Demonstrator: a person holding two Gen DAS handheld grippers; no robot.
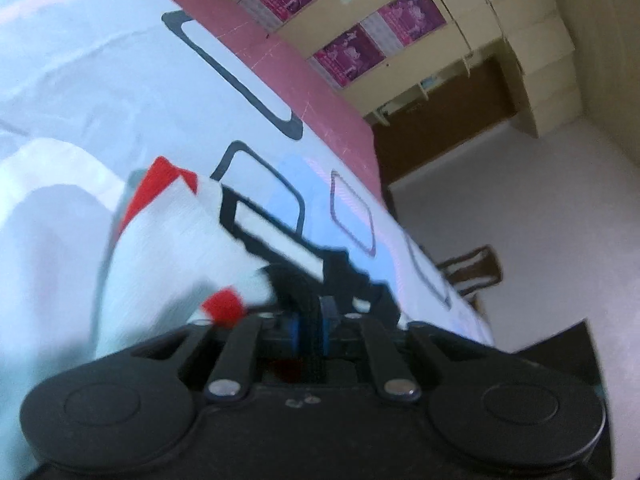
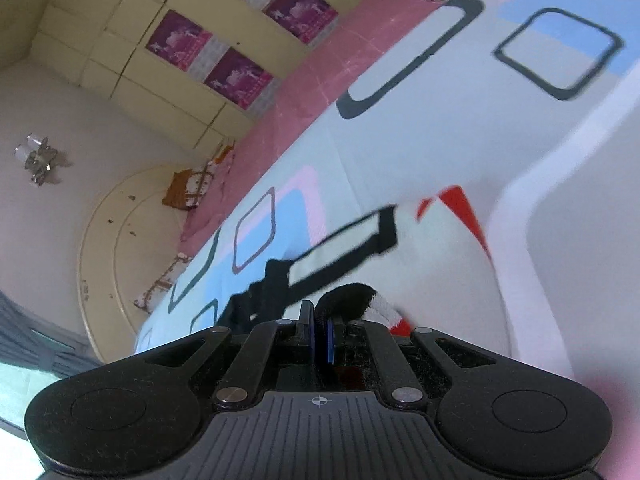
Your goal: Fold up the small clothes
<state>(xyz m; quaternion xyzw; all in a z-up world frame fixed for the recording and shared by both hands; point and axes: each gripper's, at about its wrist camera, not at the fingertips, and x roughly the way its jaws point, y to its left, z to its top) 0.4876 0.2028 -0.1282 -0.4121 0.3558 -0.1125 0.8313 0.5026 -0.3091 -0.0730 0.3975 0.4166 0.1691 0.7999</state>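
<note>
1. The small garment (image 1: 168, 248) is white with red patches and a black-edged strip; it lies bunched on a bed sheet (image 1: 120, 92) printed with rounded squares in black, blue and pink.
2. In the left wrist view the left gripper (image 1: 310, 312) points down at the sheet with the garment just left of its tip. Its jaws stand a little apart. A fold of the cloth with a red patch sits against the left jaw, but the blur hides whether the pads press on it.
3. In the right wrist view the right gripper (image 2: 318, 332) has its jaws almost together, the blue pads (image 2: 330, 340) close to each other. A dark, fuzzy edge of the garment (image 2: 432, 264) bulges just above and right of the tip; I cannot tell whether cloth is pinched between the pads.
4. Beyond the sheet a pink cover (image 1: 304, 80) runs along the bed's far edge.
5. Behind that stands a cream cupboard (image 2: 120, 60) with purple posters (image 2: 180, 40) on its doors.
6. Both views are tilted and smeared by motion.
</note>
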